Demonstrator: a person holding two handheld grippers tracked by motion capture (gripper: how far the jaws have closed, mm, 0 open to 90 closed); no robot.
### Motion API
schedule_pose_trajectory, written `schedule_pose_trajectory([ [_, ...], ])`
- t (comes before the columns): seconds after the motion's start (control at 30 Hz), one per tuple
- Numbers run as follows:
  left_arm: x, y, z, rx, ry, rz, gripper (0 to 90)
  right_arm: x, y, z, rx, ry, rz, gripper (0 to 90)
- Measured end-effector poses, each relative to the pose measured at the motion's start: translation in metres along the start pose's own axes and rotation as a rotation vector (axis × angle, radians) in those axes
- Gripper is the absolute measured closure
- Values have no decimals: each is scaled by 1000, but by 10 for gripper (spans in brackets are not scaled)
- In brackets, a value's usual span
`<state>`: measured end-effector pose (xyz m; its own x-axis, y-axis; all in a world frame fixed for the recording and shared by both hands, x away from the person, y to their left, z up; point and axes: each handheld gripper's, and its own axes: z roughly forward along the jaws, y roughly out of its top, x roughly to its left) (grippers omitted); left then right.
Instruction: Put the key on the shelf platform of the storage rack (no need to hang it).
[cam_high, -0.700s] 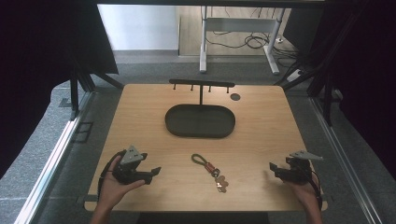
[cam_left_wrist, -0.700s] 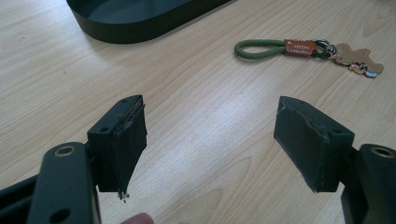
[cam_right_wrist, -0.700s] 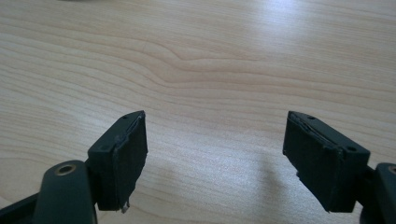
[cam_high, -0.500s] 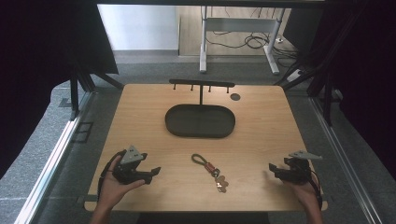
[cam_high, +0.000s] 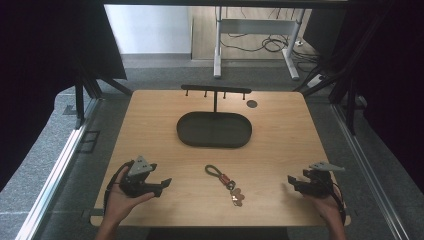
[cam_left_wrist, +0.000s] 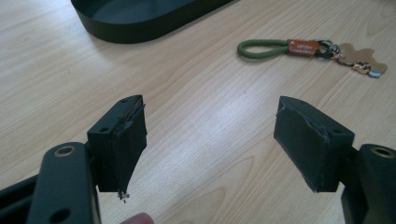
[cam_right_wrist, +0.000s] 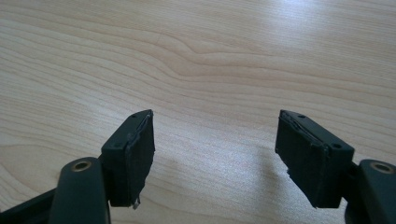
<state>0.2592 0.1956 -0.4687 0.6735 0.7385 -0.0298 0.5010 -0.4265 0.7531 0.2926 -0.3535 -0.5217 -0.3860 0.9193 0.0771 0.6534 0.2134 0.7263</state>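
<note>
1. While parked at the near corners of the pale wooden table (cam_high: 150, 125), held the left gripper (cam_high: 162, 186) (cam_left_wrist: 210, 135) and the right gripper (cam_high: 291, 181) (cam_right_wrist: 212, 149) with fingers wide apart, nothing between them.
2. Found the green-looped keyring with brown leather tag and metal keys (cam_high: 225, 180) (cam_left_wrist: 299, 47) lying flat near the front edge, between the two hands and well apart from both.
3. Judged the reach for that keyring as the step in hand, not yet begun.
4. Favoured the green cord loop as the grip point: rounder and softer than keys lying flat against wood.
5. Called for a low approach, one finger either side of the loop, closing only with cord between the pads.
6. Marked the dark oval tray (cam_high: 215, 145) (cam_left_wrist: 140, 28) and the black peg rack (cam_high: 216, 90) behind it as likely destinations; could not tell which.
</note>
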Motion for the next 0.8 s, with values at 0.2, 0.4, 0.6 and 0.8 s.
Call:
schedule_pose_trajectory([
  [0.2,-1,0,0,-2,-8,5,257,3,1,1,3,3,-7,295],
  [0.4,-2,1,-1,-10,-10,8,257,5,4,-4,-1,9,0,317],
  [0.6,-2,1,0,-2,-7,5,257,8,7,-10,-14,25,-16,325],
  [0.8,1,1,-7,-21,6,-7,257,15,12,-12,-16,57,-39,336],
])
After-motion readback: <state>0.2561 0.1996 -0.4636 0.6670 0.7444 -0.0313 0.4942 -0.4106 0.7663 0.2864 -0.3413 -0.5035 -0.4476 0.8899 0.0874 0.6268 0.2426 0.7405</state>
